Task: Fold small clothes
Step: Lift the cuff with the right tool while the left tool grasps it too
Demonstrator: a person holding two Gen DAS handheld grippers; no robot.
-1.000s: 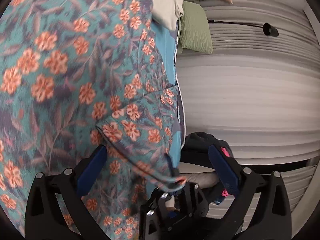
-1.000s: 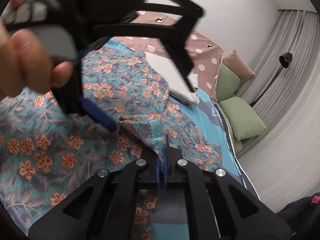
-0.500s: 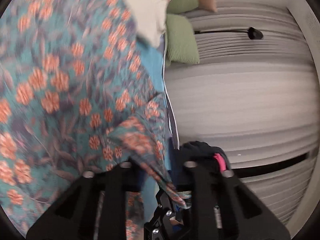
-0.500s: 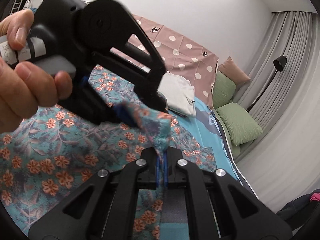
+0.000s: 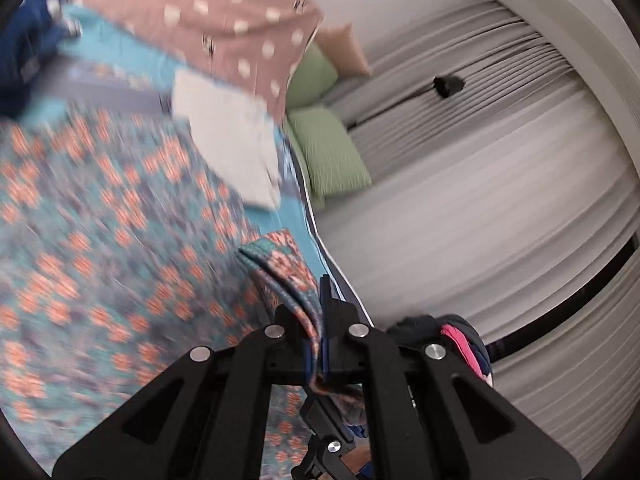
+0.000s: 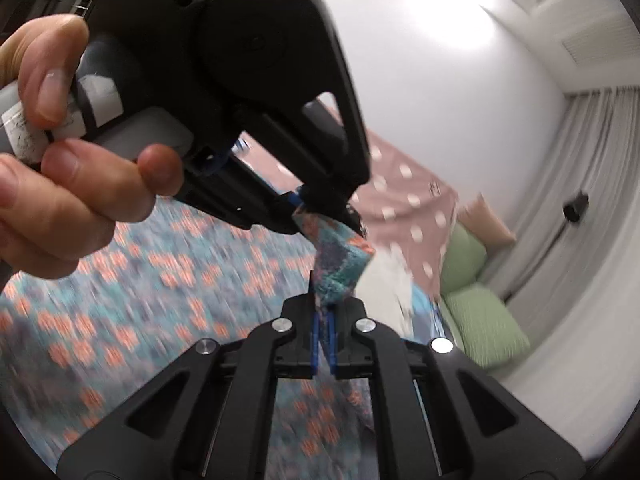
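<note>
The floral garment [image 5: 288,276] is pinched along one edge by both the left gripper [image 5: 318,344] and right gripper [image 6: 325,336], lifted above the bed [image 5: 292,216]. A fold is judged underway; the held edge must next be carried across.

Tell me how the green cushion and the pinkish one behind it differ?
The green cushion is ribbed in texture; the pink cushion looks smooth. The green one lies nearer and shows fully; the pink one sits further back, partly hidden. Both rest beside the grey curtain.
</note>
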